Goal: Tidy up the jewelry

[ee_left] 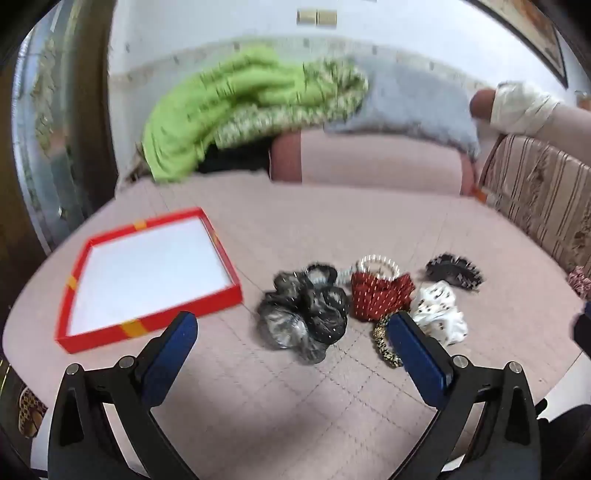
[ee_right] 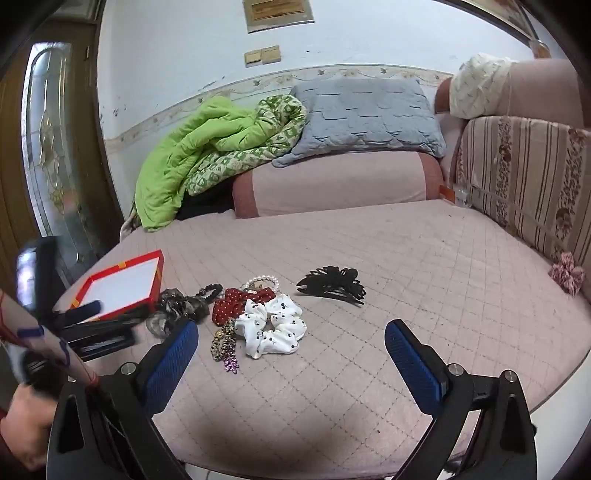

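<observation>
No readable words, numbers, labels or brand marks appear in either view; the framed plaque [ee_right: 279, 14] high on the wall carries lines of print too small and blurred to make out.

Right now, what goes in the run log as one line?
stage: start, nothing picked | left gripper: jaws open, empty | right gripper: jaws open, empty | red tray: empty | hair accessories: loose on bed
</observation>
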`<state>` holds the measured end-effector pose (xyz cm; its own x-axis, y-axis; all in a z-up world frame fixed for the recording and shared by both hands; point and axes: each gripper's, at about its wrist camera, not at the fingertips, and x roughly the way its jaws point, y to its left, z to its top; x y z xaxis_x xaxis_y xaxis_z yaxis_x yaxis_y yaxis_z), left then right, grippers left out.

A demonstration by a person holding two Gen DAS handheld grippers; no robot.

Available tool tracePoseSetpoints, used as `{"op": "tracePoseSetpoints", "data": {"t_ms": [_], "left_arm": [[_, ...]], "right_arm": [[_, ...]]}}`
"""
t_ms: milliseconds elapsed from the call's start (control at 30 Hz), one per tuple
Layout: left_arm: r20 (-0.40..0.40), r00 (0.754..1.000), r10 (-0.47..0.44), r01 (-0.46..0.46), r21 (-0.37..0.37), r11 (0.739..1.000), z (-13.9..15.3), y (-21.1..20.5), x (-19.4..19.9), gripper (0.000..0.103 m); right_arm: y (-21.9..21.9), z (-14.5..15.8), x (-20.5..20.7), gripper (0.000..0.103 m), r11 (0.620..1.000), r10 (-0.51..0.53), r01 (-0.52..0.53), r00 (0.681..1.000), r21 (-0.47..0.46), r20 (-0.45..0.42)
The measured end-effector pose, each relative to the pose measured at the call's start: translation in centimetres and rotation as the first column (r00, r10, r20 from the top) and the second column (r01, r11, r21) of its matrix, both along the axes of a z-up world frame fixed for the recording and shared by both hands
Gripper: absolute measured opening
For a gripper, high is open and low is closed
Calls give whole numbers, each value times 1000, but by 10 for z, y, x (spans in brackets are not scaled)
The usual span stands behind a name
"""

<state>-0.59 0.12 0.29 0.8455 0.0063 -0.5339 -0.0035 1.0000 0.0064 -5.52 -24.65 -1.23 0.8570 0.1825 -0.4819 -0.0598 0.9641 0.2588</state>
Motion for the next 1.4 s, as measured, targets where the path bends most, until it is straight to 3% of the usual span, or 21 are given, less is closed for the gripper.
{"op": "tracePoseSetpoints", "data": {"t_ms": [333,567,633,900,967,1100,1400], "left_arm": [[40,999,27,-27,-2,1000,15,19,-22,103],[32,999,40,-40,4,999,8,19,-26,103],[83,996,40,-43,40,998,9,20,-30,103],[51,998,44,-45,32,998,7,21,-27,103],[48,998,45,-47,62,997,7,18,-27,103],[47,998,49,-51,39,998,5,18,-25,103],[30,998,50,-52,87,995,7,18,-22,103]], "right_arm": [[11,4,1,103,1000,14,-14,1000,16,0],[17,5,6,103,1000,19,-19,1000,16,-9],[17,5,6,103,1000,20,-20,1000,15,-10],[14,5,6,103,1000,19,-18,1000,22,-12],[14,5,6,103,1000,19,-19,1000,21,-13],[14,5,6,103,1000,20,-19,1000,21,-13],[12,4,7,103,1000,21,-21,1000,20,-18]]}}
